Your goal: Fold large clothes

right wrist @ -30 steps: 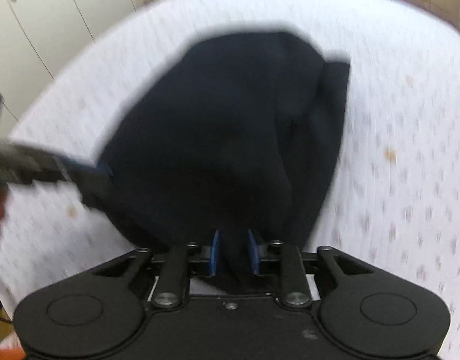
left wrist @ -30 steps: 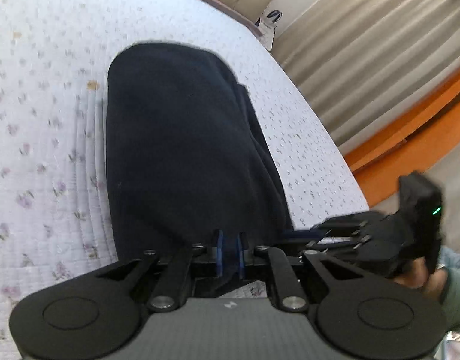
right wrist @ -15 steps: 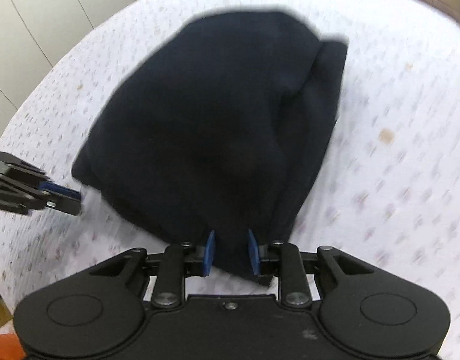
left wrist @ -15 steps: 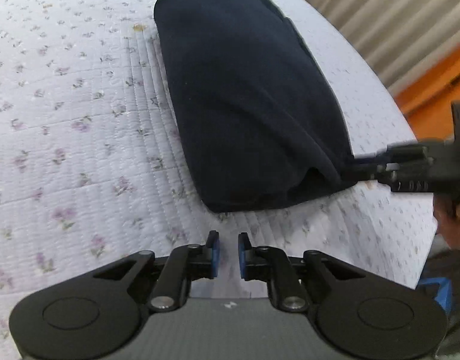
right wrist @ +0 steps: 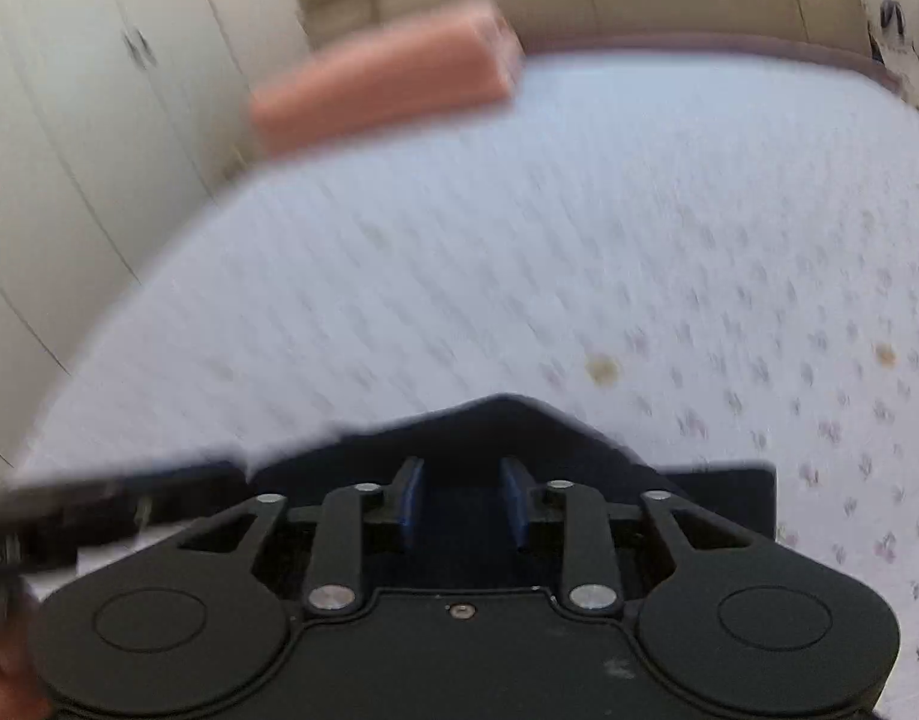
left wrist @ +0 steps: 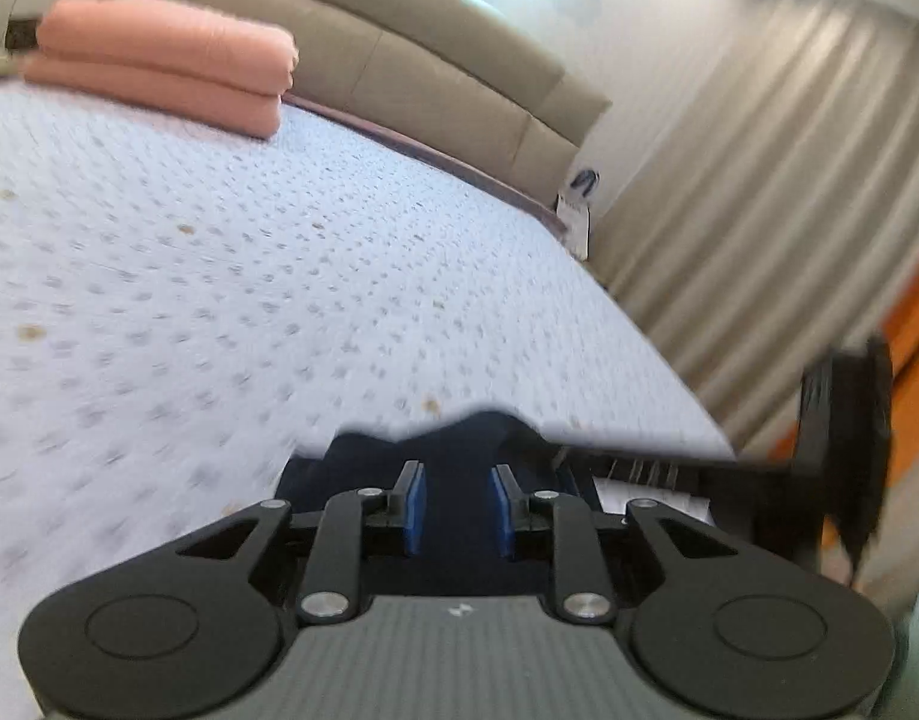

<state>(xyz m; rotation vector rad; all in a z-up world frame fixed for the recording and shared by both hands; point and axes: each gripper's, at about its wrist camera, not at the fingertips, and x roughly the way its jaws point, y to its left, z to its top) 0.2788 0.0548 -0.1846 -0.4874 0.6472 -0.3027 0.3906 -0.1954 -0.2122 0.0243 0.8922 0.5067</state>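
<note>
A dark navy folded garment (left wrist: 459, 450) lies on the floral white bedspread (left wrist: 219, 300), right under both grippers. In the left wrist view my left gripper (left wrist: 456, 501) has its blue pads apart with navy cloth between and below them. In the right wrist view my right gripper (right wrist: 462, 498) stands the same way over the garment (right wrist: 501, 426), pads apart. The right gripper shows at the right edge of the left wrist view (left wrist: 831, 450); the left one shows blurred at the left of the right wrist view (right wrist: 69, 510). Most of the garment is hidden by the grippers.
A folded pink garment (left wrist: 159, 72) sits at the head of the bed against the beige headboard (left wrist: 429, 72); it also shows in the right wrist view (right wrist: 387, 72). Beige curtains (left wrist: 759, 210) hang right, white wardrobe doors (right wrist: 69, 150) stand left.
Both grippers have tipped up and moved in low over the near edge of the navy garment; the views now look along the bed toward the headboard. Both jaws have widened.
</note>
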